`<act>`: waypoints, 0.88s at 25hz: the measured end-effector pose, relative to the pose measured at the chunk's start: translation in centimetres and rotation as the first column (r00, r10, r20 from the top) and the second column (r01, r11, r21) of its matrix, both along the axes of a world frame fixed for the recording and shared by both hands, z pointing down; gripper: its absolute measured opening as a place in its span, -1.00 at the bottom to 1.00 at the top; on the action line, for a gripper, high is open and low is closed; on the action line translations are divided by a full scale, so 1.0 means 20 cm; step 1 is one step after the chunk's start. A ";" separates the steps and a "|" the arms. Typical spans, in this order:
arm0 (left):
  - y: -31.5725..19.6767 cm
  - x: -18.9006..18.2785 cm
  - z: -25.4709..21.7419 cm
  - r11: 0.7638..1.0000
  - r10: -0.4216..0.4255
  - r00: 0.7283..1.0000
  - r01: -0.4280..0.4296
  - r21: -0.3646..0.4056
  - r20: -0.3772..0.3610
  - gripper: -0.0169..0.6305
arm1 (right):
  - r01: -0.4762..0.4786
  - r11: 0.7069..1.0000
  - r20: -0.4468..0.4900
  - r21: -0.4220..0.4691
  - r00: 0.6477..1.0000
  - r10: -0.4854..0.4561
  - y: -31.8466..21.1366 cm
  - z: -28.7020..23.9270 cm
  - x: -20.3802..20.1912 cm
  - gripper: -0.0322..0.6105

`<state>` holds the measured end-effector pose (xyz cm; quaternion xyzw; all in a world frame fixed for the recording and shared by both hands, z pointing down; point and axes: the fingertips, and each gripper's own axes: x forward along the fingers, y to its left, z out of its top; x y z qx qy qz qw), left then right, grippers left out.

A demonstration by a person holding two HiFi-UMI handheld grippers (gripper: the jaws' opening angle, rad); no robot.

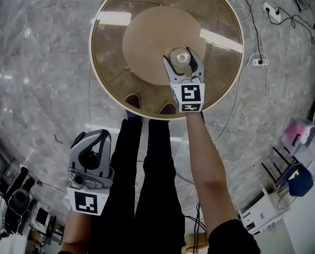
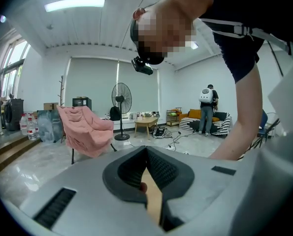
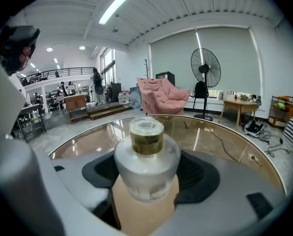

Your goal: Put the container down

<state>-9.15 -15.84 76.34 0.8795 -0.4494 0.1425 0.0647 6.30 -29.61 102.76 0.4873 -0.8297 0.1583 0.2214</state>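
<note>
1. The right gripper [image 1: 179,55] reaches out over the round glass table [image 1: 108,62]. Its claw is closed on the container [image 3: 146,165], one pad against each side of the rounded body.
2. The container is a small frosted-glass bottle with a gold collar and a clear cap. It stands upright between the jaws, right of the table's centre and on the near half. No view tells us whether its base touches the glass yet.
3. We judge it stiff, fairly heavy for its size, and breakable. Frosted glass gives the pads some bite, but the curved shoulder could let it slide upward out of a loose grip.
4. The wide body is the right place to hold it. The cap and collar are narrow and would let it tip. Glass meeting glass calls for a slow, level descent before we open.
5. The left gripper [image 2: 146,150] hangs low beside the person's left leg, well away from the table. Its jaws are pressed together with nothing between them.
6. The head view shows the bottle's place on the tabletop, but only as a pale disc. The right gripper view alone shows its shape, its finish and where the pads sit.
</note>
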 end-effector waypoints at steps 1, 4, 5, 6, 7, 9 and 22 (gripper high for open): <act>0.00 0.01 0.00 1.000 -0.002 1.000 0.002 -0.002 0.000 -0.87 | 0.004 1.000 0.002 0.004 1.000 -0.004 -0.01 0.00 0.00 0.13; 0.00 0.00 0.02 1.000 -0.015 1.000 0.015 -0.015 0.000 -0.87 | 0.011 1.000 0.004 0.016 1.000 -0.011 -0.04 -0.01 -0.02 0.13; 0.00 0.00 0.02 1.000 -0.018 1.000 0.018 -0.019 0.000 -0.87 | 0.010 1.000 0.003 0.022 1.000 -0.010 -0.05 -0.01 -0.02 0.13; 0.00 -0.01 0.02 1.000 -0.019 1.000 0.019 -0.021 0.001 -0.87 | 0.008 1.000 0.001 0.028 1.000 -0.008 -0.05 0.00 -0.02 0.13; 0.00 -0.01 0.02 1.000 -0.020 1.000 0.020 -0.023 0.002 -0.87 | 0.007 0.999 0.000 0.035 1.000 -0.007 -0.06 0.00 -0.02 0.13; 0.00 0.00 0.02 0.999 -0.020 1.000 0.020 -0.025 0.003 -0.87 | 0.004 0.999 -0.002 0.044 1.000 -0.003 -0.06 0.00 -0.02 0.13; 0.03 0.02 0.01 0.998 -0.042 0.999 0.041 -0.056 -0.024 -0.87 | 0.012 0.999 0.007 0.037 1.000 -0.012 -0.06 -0.01 -0.03 0.13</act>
